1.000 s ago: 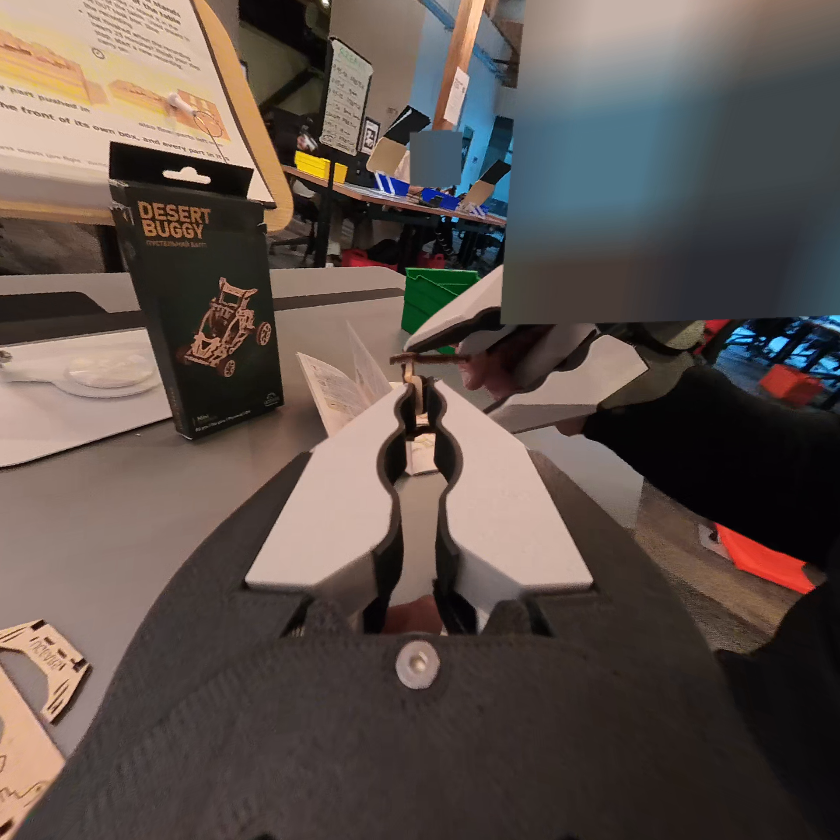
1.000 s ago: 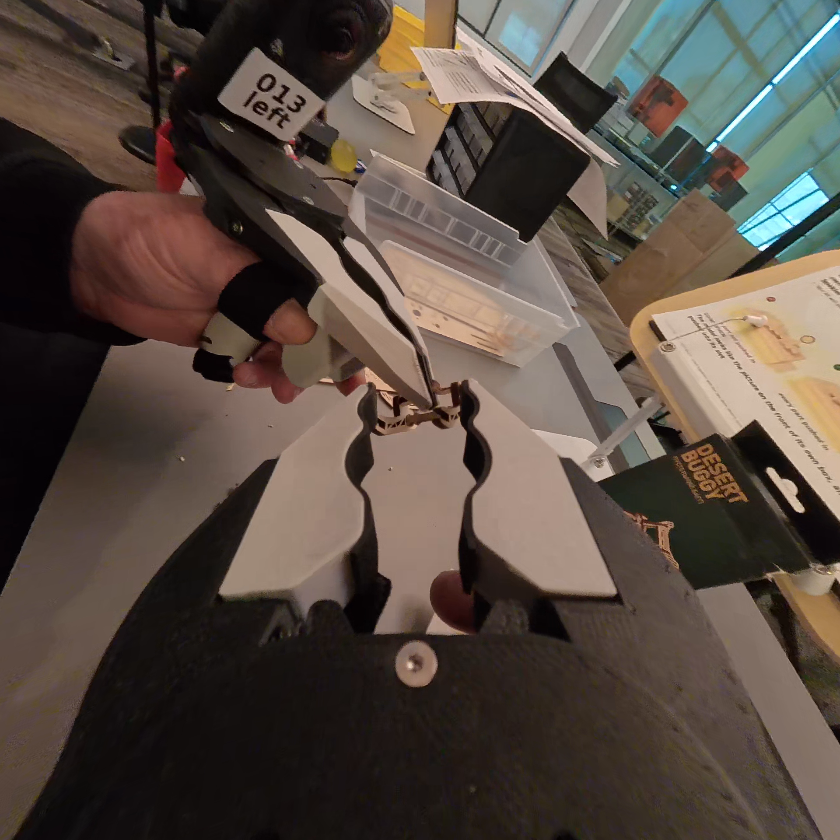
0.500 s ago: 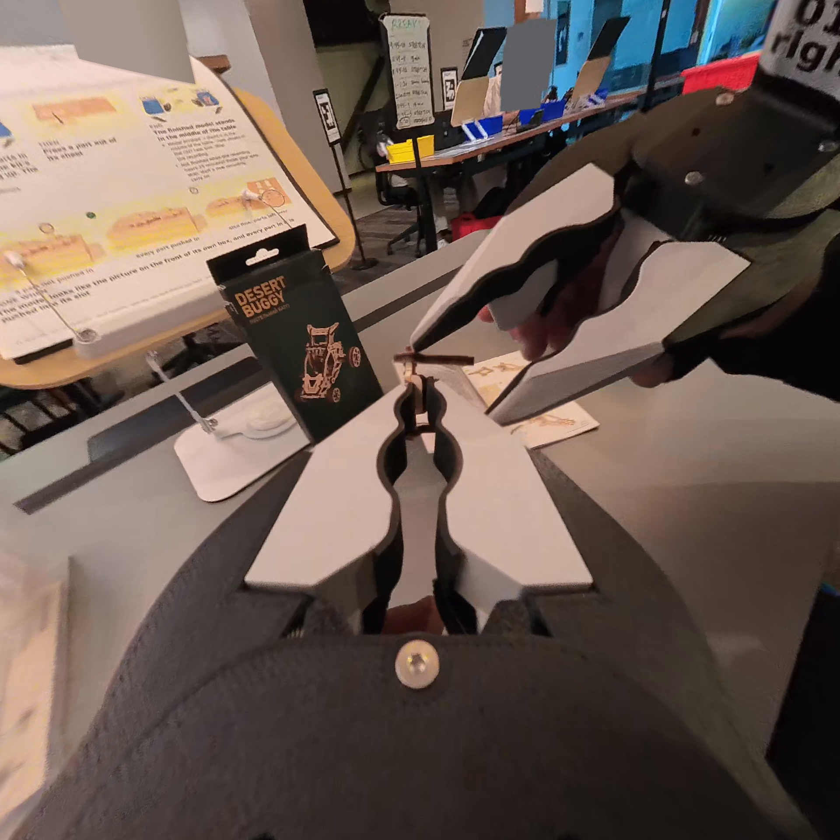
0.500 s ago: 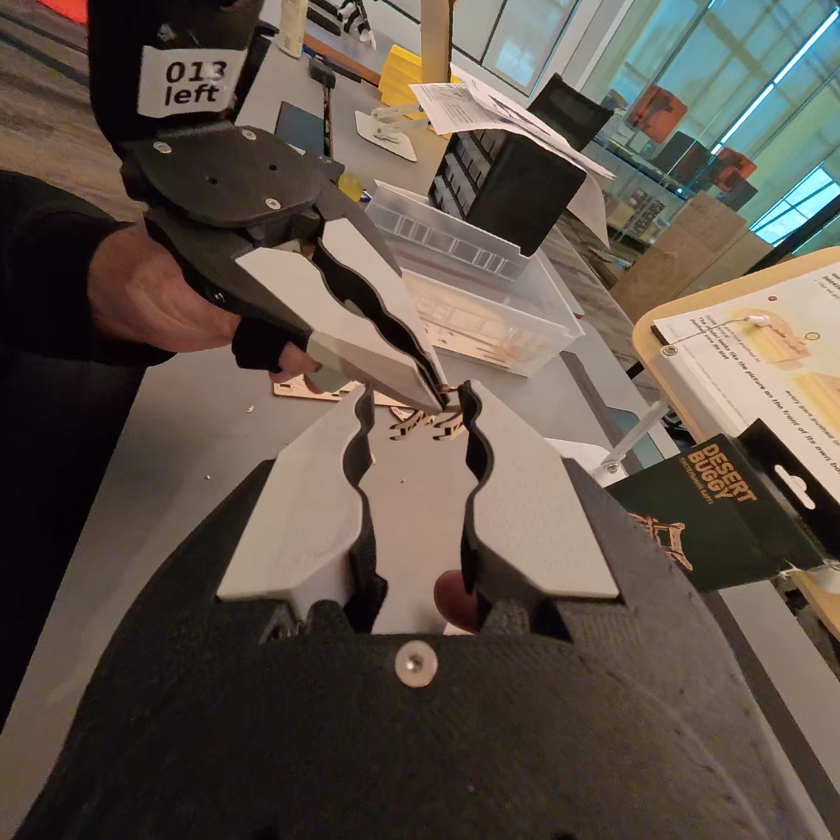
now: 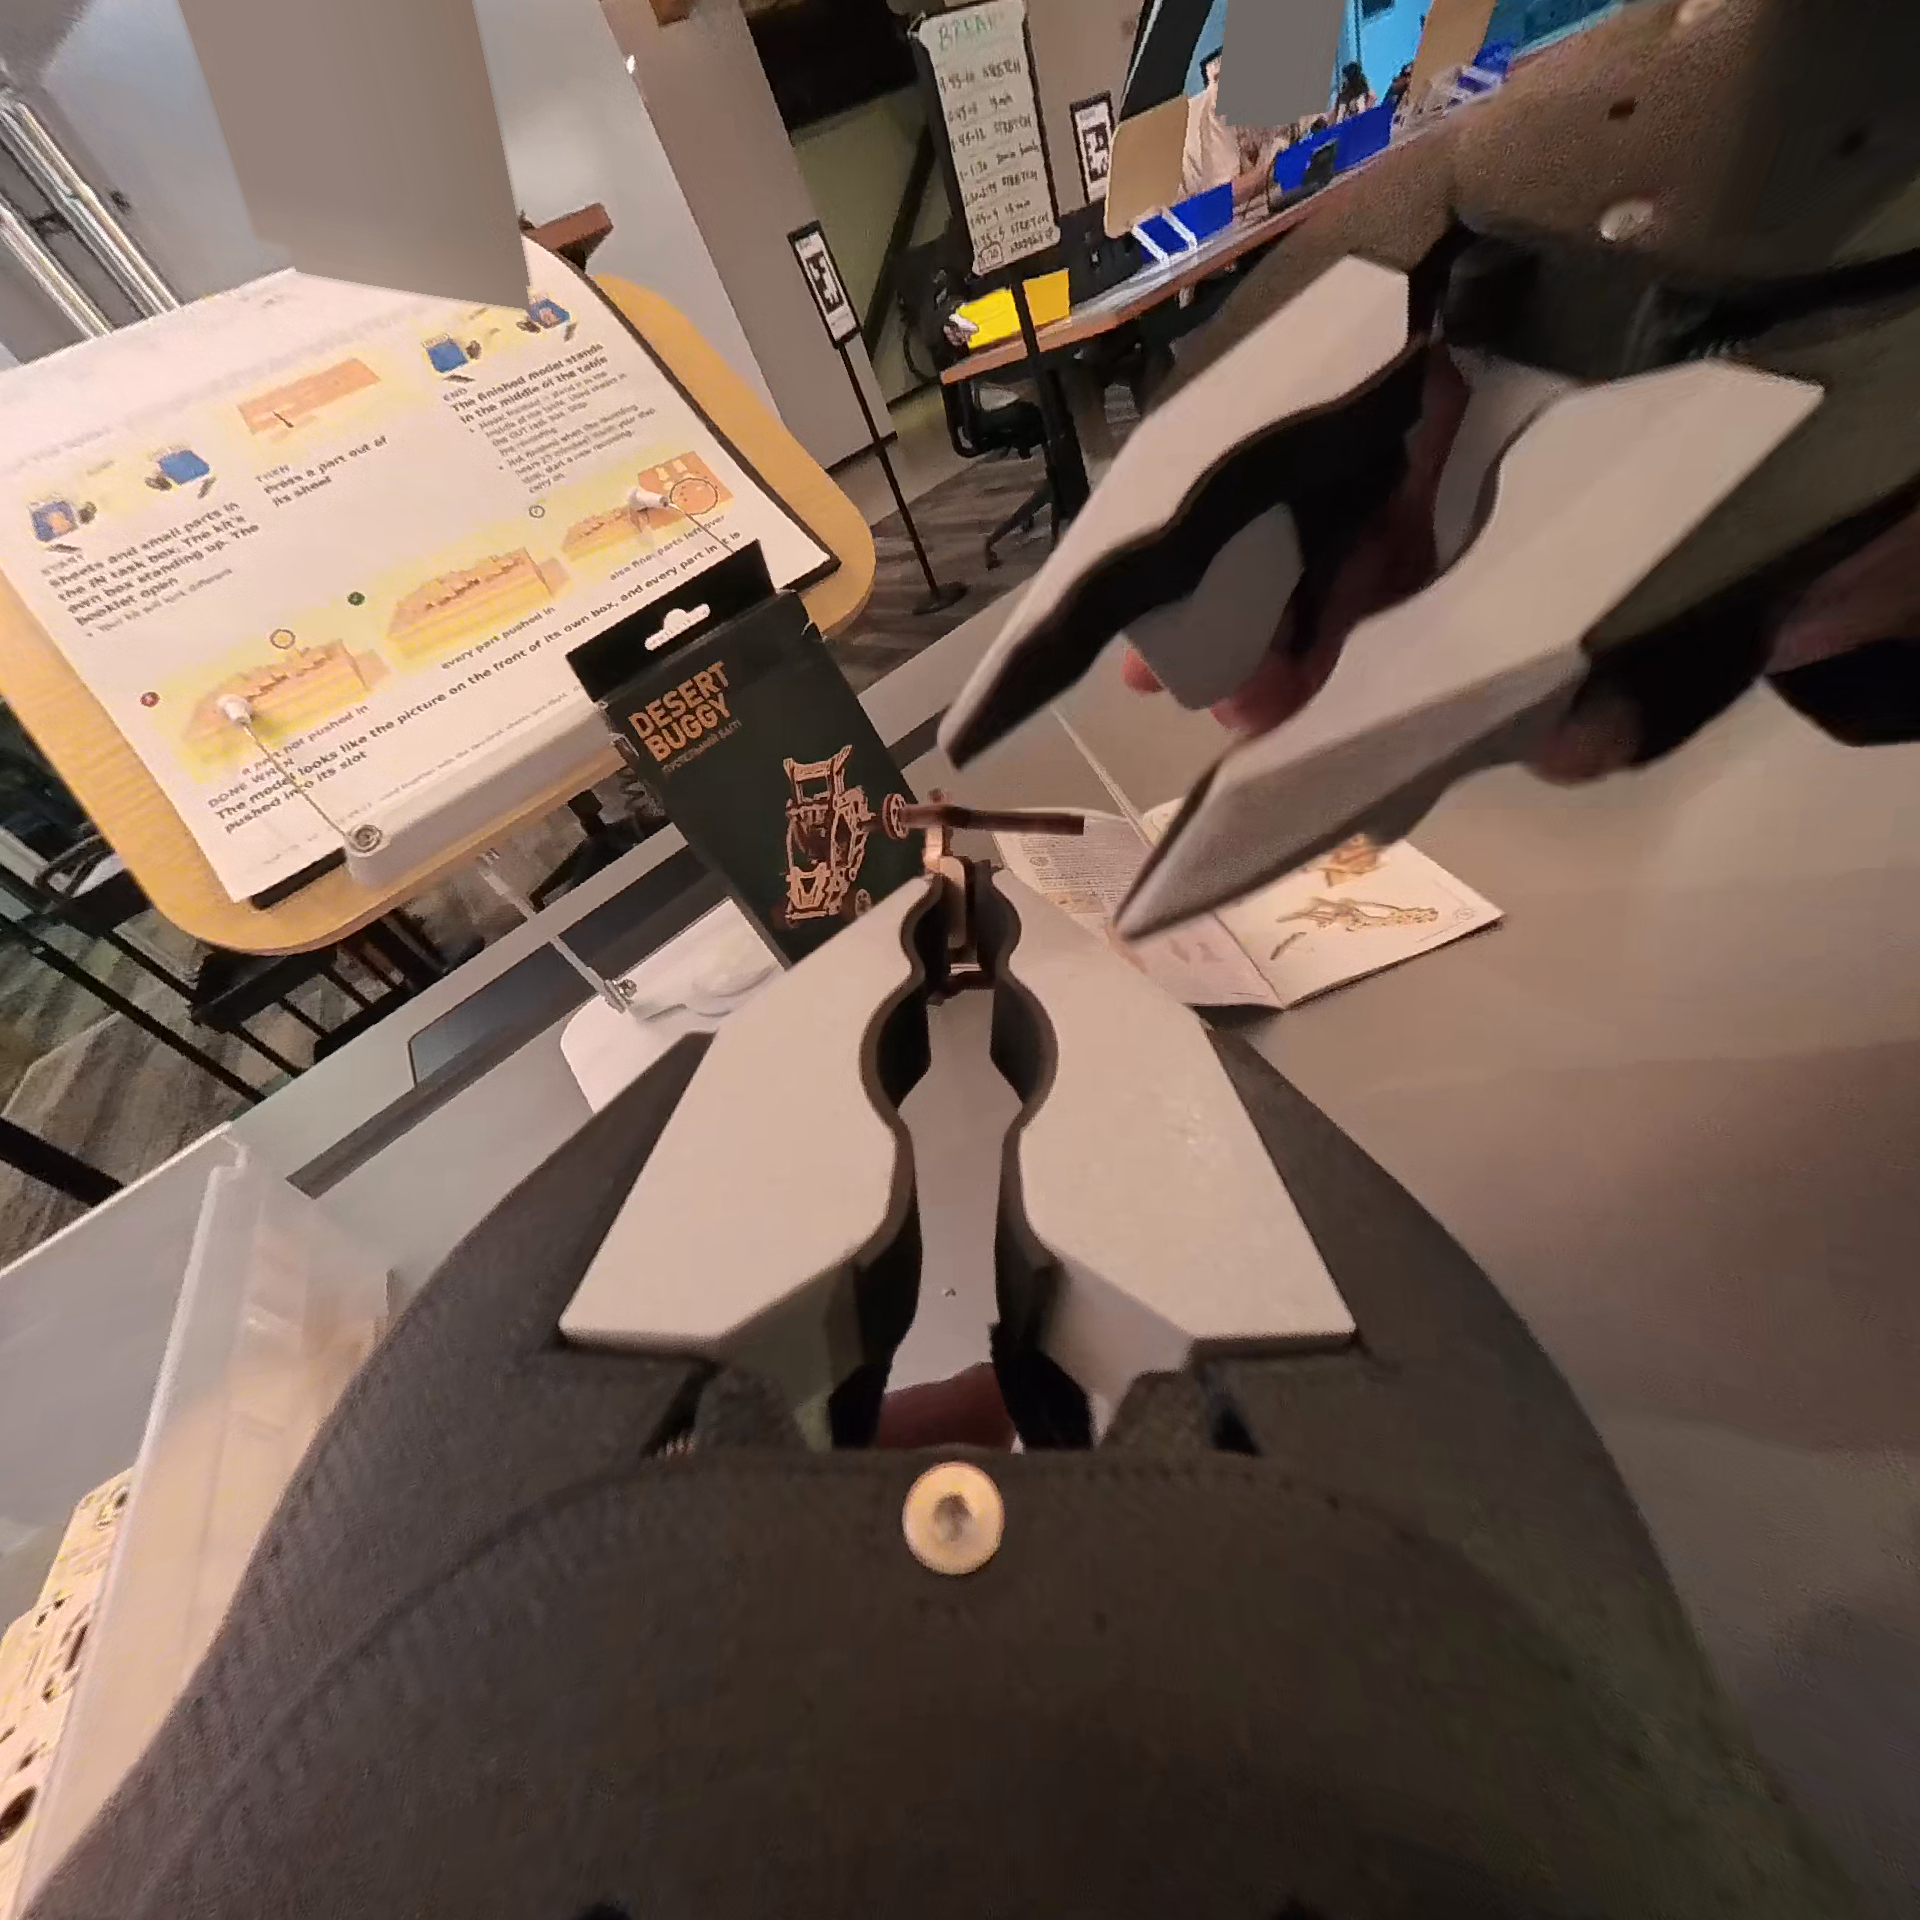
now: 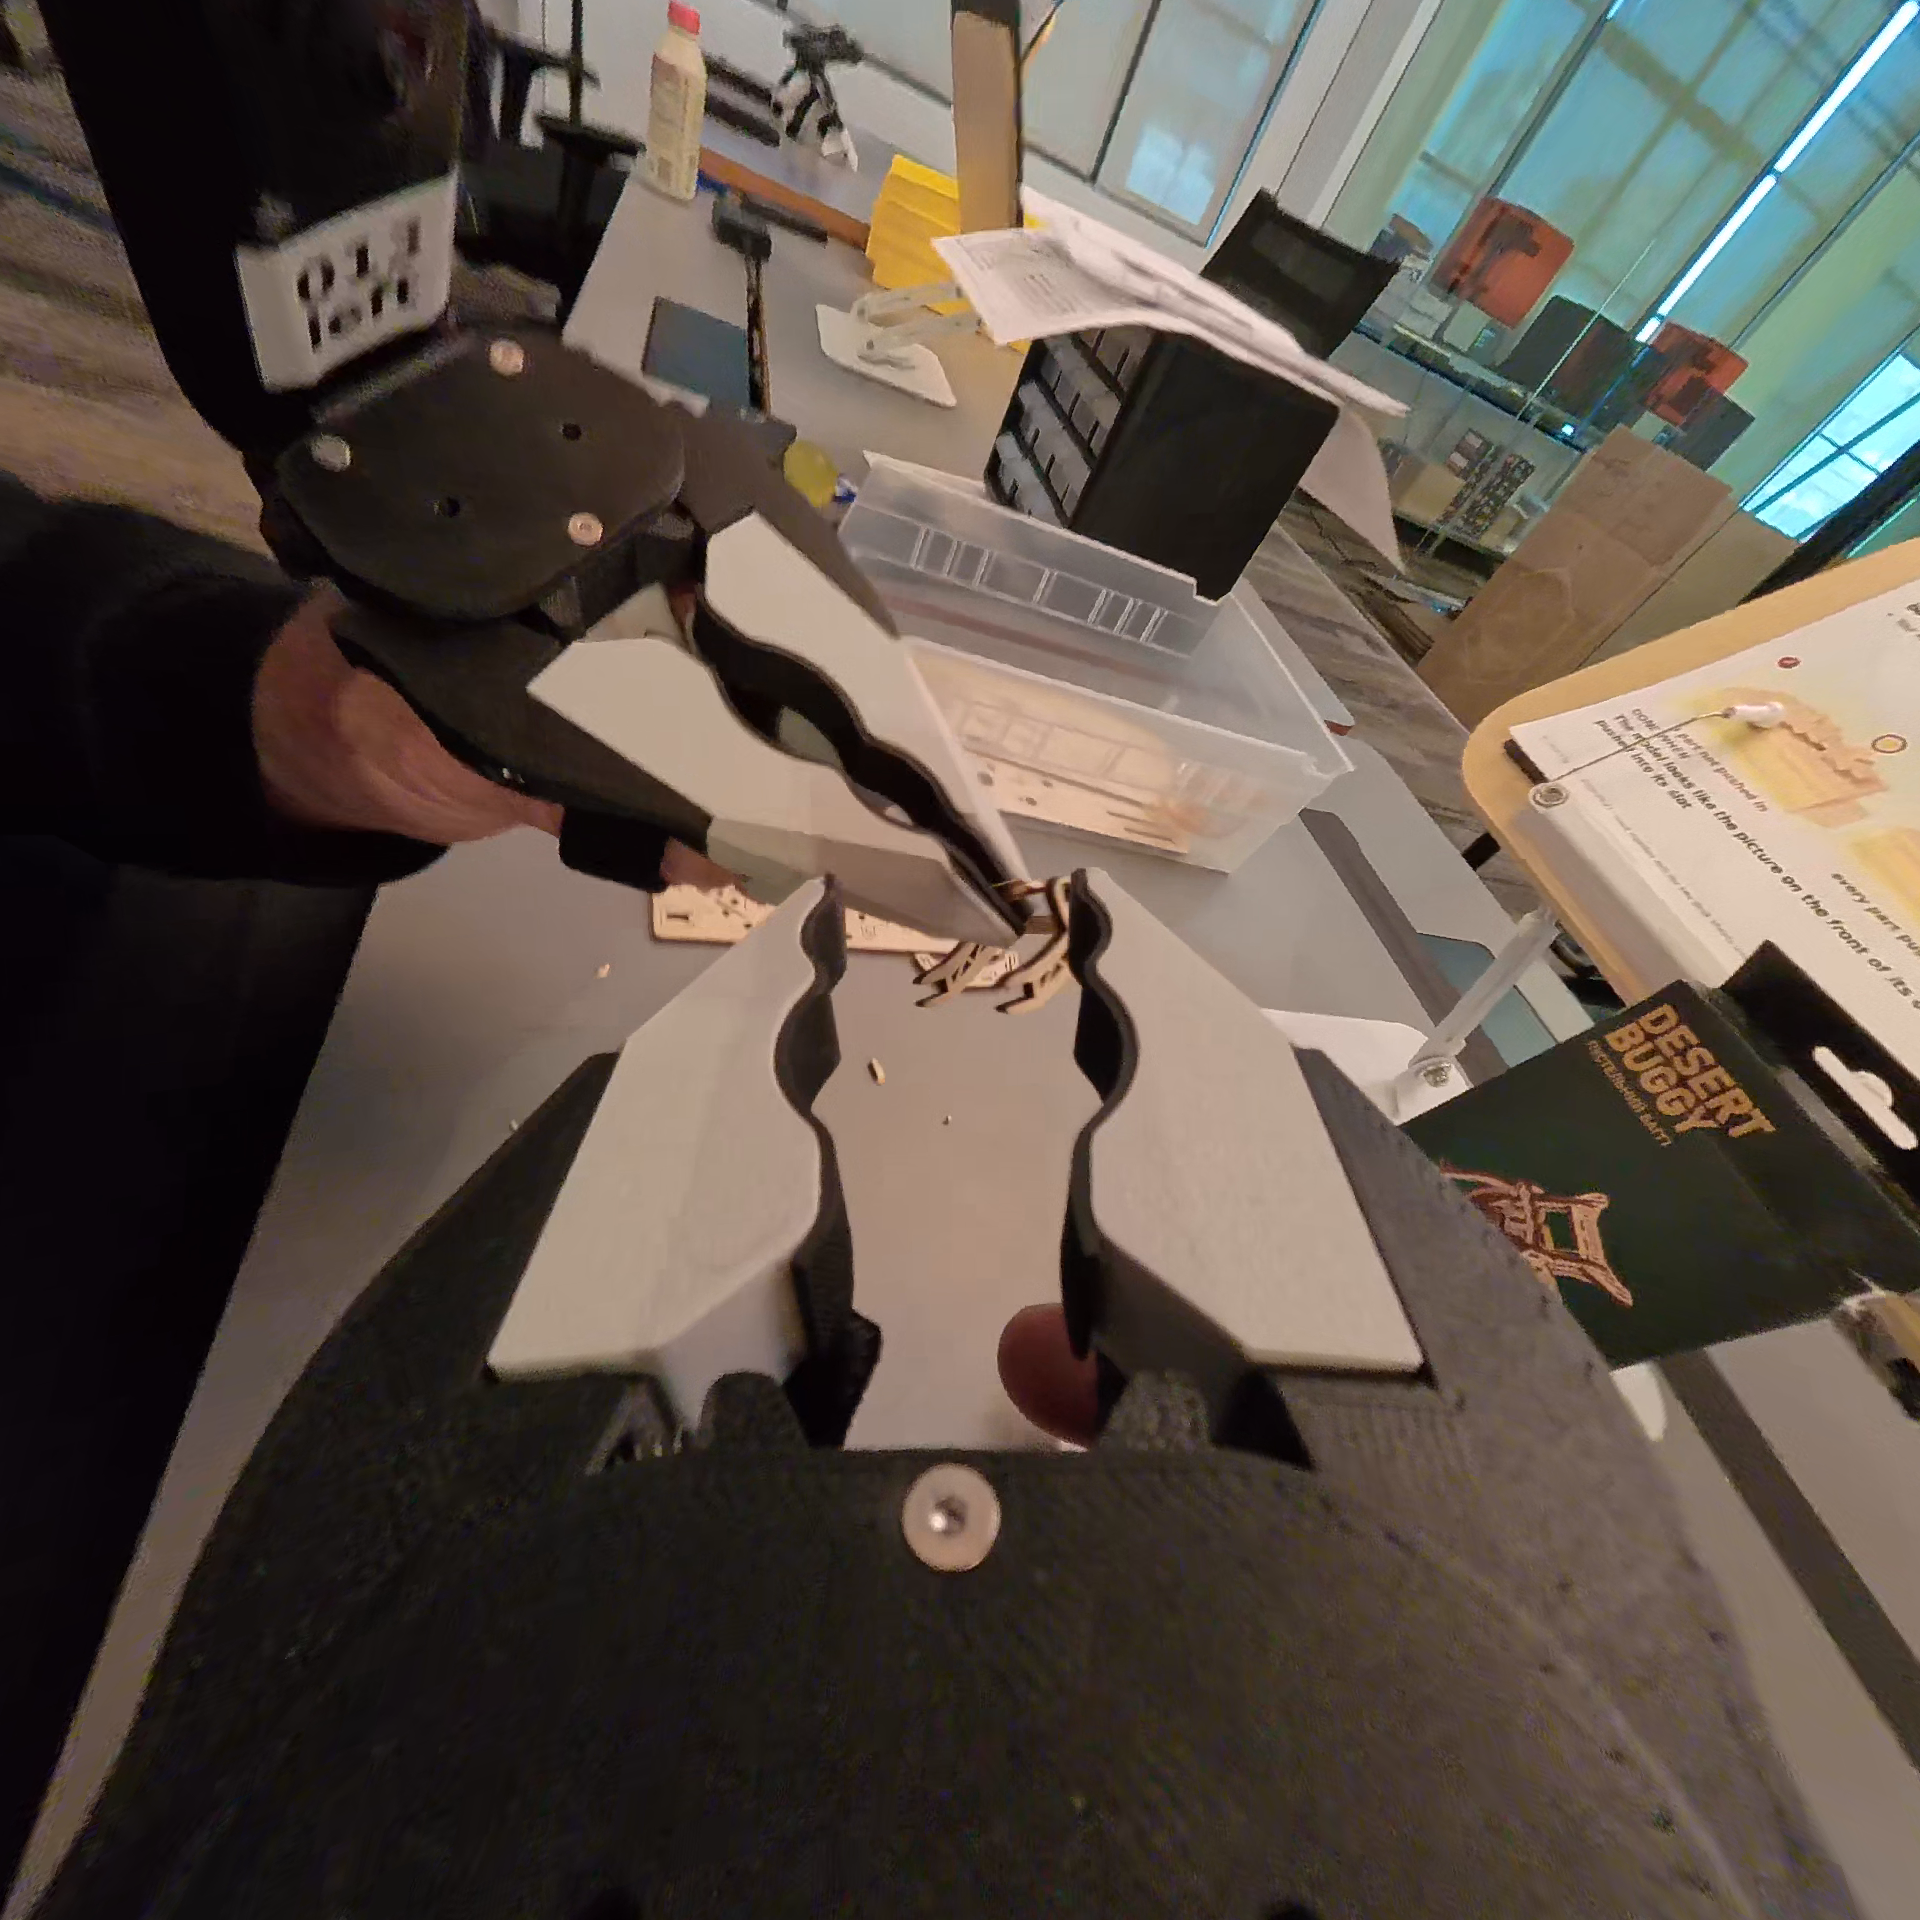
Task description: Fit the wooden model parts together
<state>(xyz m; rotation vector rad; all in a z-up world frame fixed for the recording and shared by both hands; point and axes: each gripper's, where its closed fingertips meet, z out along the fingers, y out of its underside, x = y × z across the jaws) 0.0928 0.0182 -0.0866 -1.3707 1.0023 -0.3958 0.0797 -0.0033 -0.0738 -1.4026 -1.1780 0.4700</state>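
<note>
Tall windows point(image 6: 1558, 208) with a blue-green glow line one side of the room, grey worktables point(image 6: 675, 260) run down it, patterned carpet point(image 6: 104, 343) covers the floor, and a white pillar point(image 5: 707, 187) stands behind a wooden-topped desk point(image 5: 1039, 332).

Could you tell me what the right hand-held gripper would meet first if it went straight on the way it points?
Probably the small wooden assembly pinched in the left hand-held gripper, right at its open fingertips; depth is uncertain.
</note>
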